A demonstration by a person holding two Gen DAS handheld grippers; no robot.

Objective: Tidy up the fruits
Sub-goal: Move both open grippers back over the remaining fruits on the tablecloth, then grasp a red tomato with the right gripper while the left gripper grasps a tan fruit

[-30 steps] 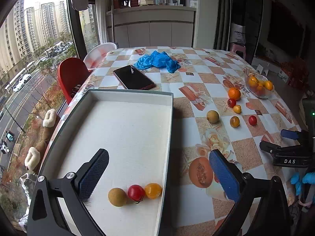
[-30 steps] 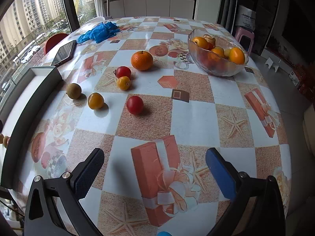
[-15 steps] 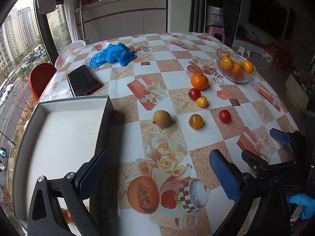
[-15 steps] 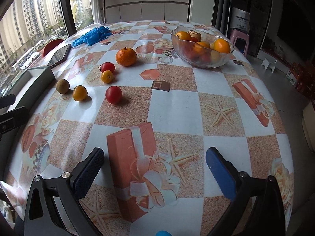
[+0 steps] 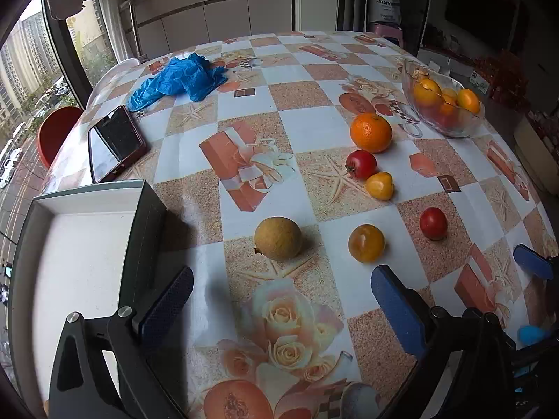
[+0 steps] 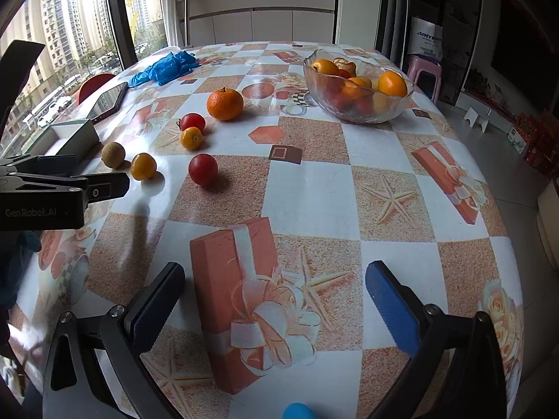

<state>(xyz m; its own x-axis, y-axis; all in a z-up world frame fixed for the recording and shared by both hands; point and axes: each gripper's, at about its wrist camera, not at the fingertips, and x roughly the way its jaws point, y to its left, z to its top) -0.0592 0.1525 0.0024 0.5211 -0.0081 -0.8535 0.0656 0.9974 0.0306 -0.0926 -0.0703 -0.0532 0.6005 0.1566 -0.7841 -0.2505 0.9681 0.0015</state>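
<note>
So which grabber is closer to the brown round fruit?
Left. The left gripper is open right in front of the brown fruit. The right gripper, also open, sits farther back, off to the fruit's right.

Two wrist fisheye views, both low above the patterned table (image 5: 314,111), both facing the far cabinets.

Left wrist view: from the near-left table edge beside the grey tray (image 5: 139,216), looking forward and slightly rightward, close to the brown round fruit (image 5: 277,243). Right wrist view: from the near-right edge, set farther back from the loose fruit. Shared: brown round fruit (image 6: 113,154), orange (image 5: 371,132) (image 6: 224,104), glass bowl (image 5: 450,118) (image 6: 356,104), blue gloves (image 5: 178,80) (image 6: 164,68), phone (image 5: 115,141) (image 6: 108,101); each view catches the other gripper at its side margin.
</note>
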